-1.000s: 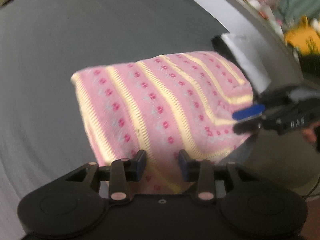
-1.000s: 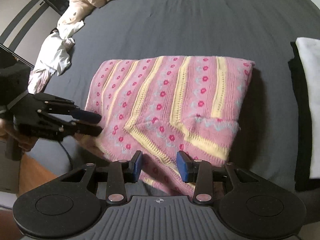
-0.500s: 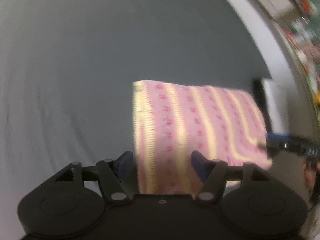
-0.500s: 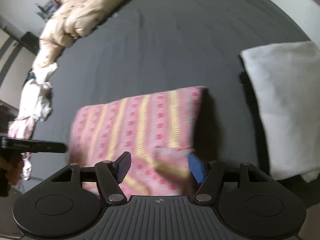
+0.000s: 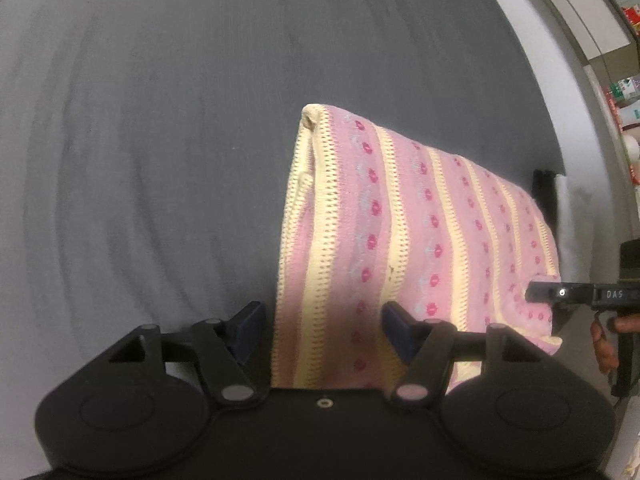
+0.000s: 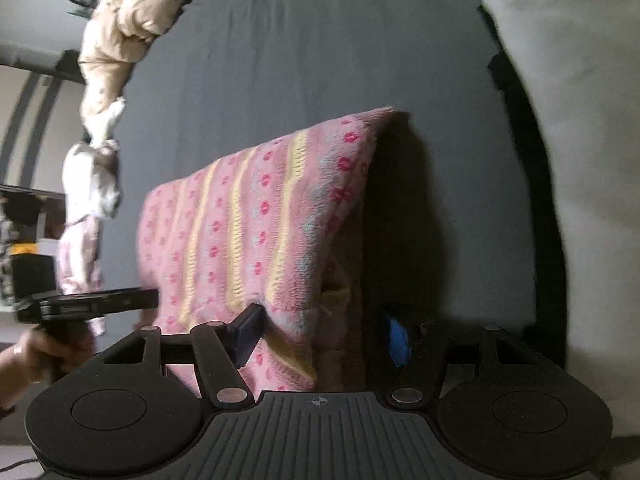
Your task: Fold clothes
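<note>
A folded pink knit garment with yellow stripes and red dots [image 5: 404, 248] lies on a dark grey bed sheet [image 5: 160, 140]. It also shows in the right wrist view [image 6: 256, 236]. My left gripper [image 5: 324, 330] is open, its jaws wide apart around the garment's near left edge. My right gripper [image 6: 324, 334] is open, its jaws wide apart around the garment's near right corner. Each gripper shows edge-on in the other's view, the right one [image 5: 560, 294] and the left one [image 6: 96, 304].
A folded white cloth [image 6: 580, 140] lies on a dark item at the right of the garment. A beige and white pile of clothes [image 6: 112, 60] lies at the far left of the bed. Shelves with clutter [image 5: 624, 92] stand beyond the bed's right edge.
Both grippers have opened from nearly shut to wide apart. Both views have dropped lower and closer to the garment's near edge. The garment lies in the same folded shape.
</note>
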